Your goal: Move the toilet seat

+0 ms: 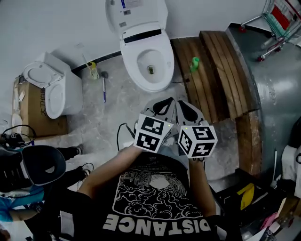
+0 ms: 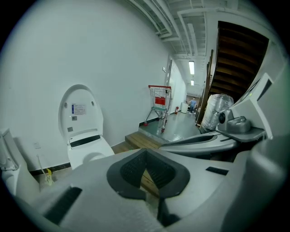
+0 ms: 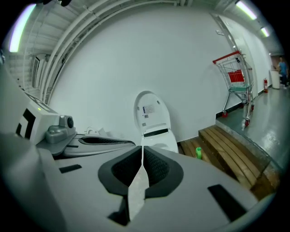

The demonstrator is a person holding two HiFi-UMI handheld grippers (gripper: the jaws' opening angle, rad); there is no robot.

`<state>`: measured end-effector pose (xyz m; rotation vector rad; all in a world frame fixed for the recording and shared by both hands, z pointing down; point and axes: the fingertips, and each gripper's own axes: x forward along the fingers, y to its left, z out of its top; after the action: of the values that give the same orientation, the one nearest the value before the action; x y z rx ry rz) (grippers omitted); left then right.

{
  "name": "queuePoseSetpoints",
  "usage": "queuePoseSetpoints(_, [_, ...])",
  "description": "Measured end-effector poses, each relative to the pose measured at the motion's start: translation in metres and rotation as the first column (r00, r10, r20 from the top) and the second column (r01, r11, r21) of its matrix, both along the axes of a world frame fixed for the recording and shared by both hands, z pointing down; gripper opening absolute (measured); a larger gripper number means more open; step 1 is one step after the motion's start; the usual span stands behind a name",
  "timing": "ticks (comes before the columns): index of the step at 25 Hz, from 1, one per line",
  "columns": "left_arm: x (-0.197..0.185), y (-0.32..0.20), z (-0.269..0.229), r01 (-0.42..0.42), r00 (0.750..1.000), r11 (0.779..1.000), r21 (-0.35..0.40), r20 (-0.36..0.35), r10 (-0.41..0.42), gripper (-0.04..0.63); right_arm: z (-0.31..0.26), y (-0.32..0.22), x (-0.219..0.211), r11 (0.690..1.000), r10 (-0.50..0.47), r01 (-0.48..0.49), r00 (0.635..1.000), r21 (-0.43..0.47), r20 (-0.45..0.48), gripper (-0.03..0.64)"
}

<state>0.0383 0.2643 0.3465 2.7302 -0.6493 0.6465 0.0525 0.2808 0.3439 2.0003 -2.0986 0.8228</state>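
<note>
Hovering side by side, left gripper [image 1: 164, 104] and right gripper [image 1: 187, 108] are both clamped shut, empty. Ahead, the toilet seat [image 1: 151, 85] lies down on its bowl [image 1: 150, 66] by the wall [image 1: 56, 23]. It looks rigid, slick and hinged, so lift under the front edge.

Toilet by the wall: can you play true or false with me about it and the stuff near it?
1. The toilet has its lid standing up. True.
2. The left gripper and the right gripper are both shut, with nothing in them. True.
3. The left gripper is touching the toilet. False: it is held in the air short of the bowl, with floor between them.
4. A green bottle floats in the toilet bowl. False: the green bottle stands on the wooden steps beside the toilet.
5. The shopping cart is blue. False: the shopping cart has red parts.
</note>
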Motion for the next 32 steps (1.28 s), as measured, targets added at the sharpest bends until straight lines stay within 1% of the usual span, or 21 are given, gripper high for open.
queuePoseSetpoints(5, [0.016, 0.002, 0.007, 0.036, 0.999, 0.999, -0.001, 0.016, -0.036, 0.012, 0.006, 0.002, 0.020, 0.998, -0.056, 0.055, 0.998, 0.013, 0.024, 0.021])
queuePoseSetpoints(8, [0.019, -0.003, 0.014, 0.059, 0.998, 0.998, -0.013, 0.020, -0.059, 0.012, 0.009, -0.003, 0.024, 0.997, -0.079, 0.077, 0.996, 0.028, 0.046, 0.021])
queuePoseSetpoints(10, [0.017, -0.011, 0.018, 0.077, 0.997, 0.997, -0.018, 0.018, -0.077, 0.012, 0.015, -0.011, 0.022, 0.994, -0.110, 0.110, 0.993, 0.015, 0.050, 0.021])
queuePoseSetpoints(12, [0.013, -0.022, 0.021, 0.098, 0.995, 0.995, -0.025, 0.014, -0.098, 0.012, 0.023, -0.022, 0.015, 0.988, -0.152, 0.153, 0.987, -0.005, 0.051, 0.021])
queuePoseSetpoints(14, [0.009, -0.034, 0.026, 0.114, 0.993, 0.992, -0.047, 0.006, -0.114, 0.012, 0.031, -0.035, 0.009, 0.982, -0.184, 0.185, 0.982, -0.023, 0.051, 0.021])
queuePoseSetpoints(18, [0.005, -0.070, 0.044, 0.146, 0.989, 0.984, -0.105, -0.012, -0.148, 0.012, 0.044, -0.072, 0.003, 0.975, -0.208, 0.212, 0.975, -0.058, 0.073, 0.021])
queuePoseSetpoints(21, [0.003, -0.106, 0.059, 0.168, 0.985, 0.978, -0.126, -0.007, -0.170, 0.012, 0.055, -0.107, 0.003, 0.969, -0.224, 0.228, 0.973, -0.091, 0.058, 0.021])
queuePoseSetpoints(27, [-0.001, -0.179, 0.094, 0.206, 0.978, 0.956, -0.209, 0.008, -0.209, 0.012, 0.086, -0.191, 0.003, 0.958, -0.235, 0.242, 0.970, -0.155, 0.061, 0.021])
queuePoseSetpoints(30, [-0.007, -0.210, 0.116, 0.242, 0.969, 0.933, -0.266, 0.013, -0.248, 0.012, 0.106, -0.226, -0.004, 0.947, -0.251, 0.257, 0.966, -0.191, 0.058, 0.021])
queuePoseSetpoints(32, [-0.009, -0.229, 0.129, 0.257, 0.963, 0.916, -0.309, 0.000, -0.270, 0.012, 0.119, -0.243, -0.006, 0.940, -0.250, 0.262, 0.965, -0.218, 0.083, 0.021])
